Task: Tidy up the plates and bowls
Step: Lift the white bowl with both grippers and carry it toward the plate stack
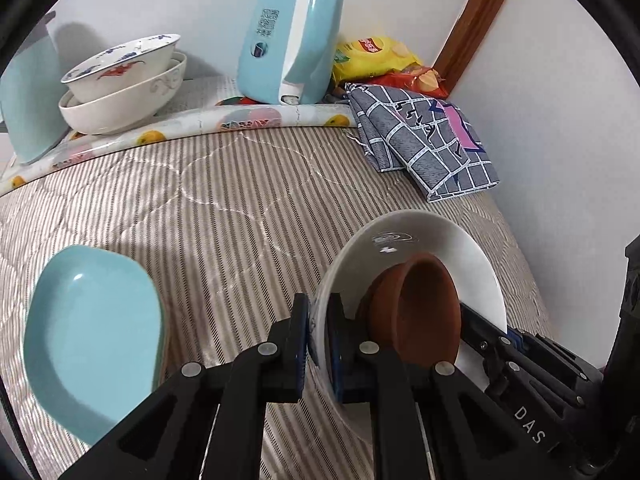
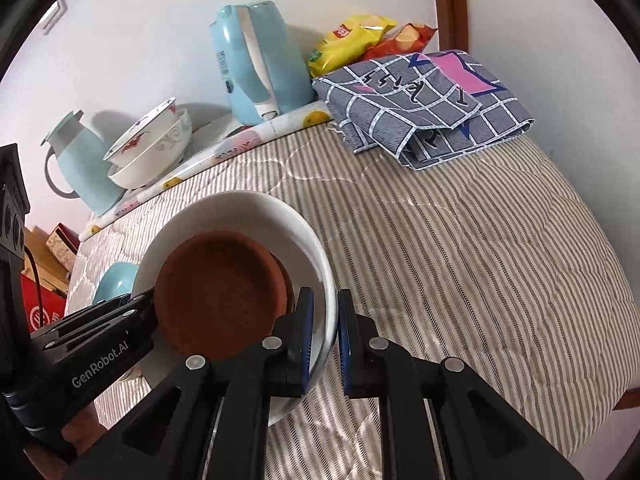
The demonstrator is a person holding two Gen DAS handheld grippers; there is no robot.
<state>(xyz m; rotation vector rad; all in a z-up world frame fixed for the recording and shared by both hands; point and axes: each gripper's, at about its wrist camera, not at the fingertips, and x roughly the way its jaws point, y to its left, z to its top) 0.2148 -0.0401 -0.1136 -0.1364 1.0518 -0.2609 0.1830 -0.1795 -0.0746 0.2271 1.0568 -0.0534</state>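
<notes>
Fingers of the left gripper (image 1: pixel 318 332) and the right gripper (image 2: pixel 324 328) are clamping opposite rims of the white plate (image 1: pixel 404 240) above the bed's near side; any tilt risks the loose brown bowl (image 2: pixel 220 292) sliding off.

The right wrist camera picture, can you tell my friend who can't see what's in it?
Two black grippers, the right gripper and the left gripper, pinch opposite rims of a white bowl holding a brown clay dish above a striped quilt. Behind are two stacked bowls, a light blue kettle, snack bags and a folded checked cloth.
</notes>
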